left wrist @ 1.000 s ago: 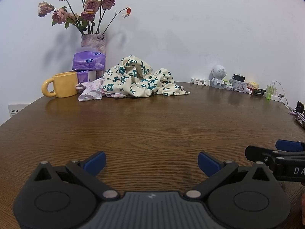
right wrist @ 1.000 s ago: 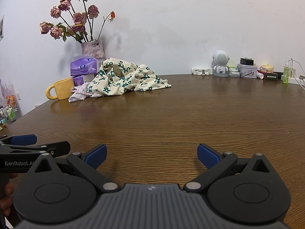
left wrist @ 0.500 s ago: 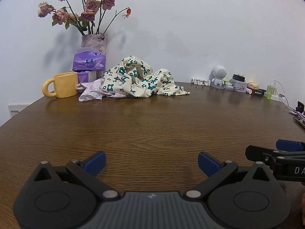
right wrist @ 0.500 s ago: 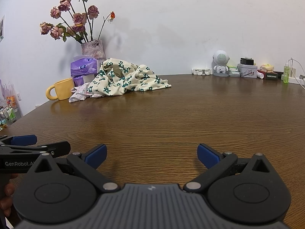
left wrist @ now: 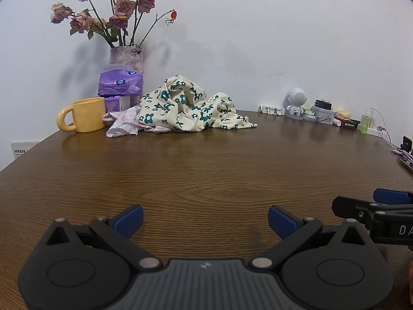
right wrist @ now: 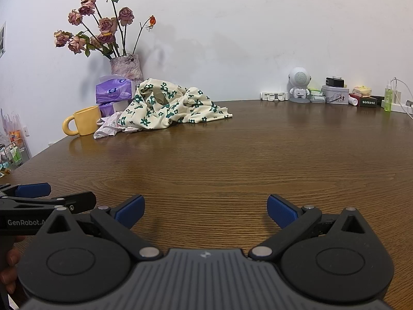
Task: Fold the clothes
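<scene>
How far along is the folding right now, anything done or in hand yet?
Nothing looks done: the floral garment lies crumpled at the far side of the table, with a pale pink garment bunched beside it. Nothing is in hand: the left gripper and right gripper are open and empty. All the folding remains.

left claw [left wrist: 205, 219] spread wide, right claw [right wrist: 204, 210] likewise

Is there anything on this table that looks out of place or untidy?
Yes. A cream cloth with green flowers lies crumpled in a heap at the far side of the brown wooden table, partly over a pale pink cloth beside the yellow mug. Nothing looks spilled or damaged.
</scene>
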The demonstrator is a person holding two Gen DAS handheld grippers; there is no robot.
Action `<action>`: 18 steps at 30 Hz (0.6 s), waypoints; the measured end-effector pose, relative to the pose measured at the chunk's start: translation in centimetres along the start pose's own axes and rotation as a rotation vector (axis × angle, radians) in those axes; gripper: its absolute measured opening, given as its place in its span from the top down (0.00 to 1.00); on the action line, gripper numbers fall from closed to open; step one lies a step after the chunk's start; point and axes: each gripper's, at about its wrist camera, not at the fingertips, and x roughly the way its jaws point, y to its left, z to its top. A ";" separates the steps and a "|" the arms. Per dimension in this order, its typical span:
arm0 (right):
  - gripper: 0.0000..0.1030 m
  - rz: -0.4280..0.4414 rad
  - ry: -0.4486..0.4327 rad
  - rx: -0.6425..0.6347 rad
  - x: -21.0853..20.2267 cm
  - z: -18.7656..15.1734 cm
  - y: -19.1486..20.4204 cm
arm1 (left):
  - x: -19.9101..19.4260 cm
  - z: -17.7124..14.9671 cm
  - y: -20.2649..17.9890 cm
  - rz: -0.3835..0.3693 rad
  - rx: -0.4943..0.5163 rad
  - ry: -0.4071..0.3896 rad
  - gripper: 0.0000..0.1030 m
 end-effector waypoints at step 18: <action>0.00 0.000 0.003 -0.001 0.0 -0.1 0.0 | 0.0 -0.1 -0.1 0.003 0.007 -0.001 0.00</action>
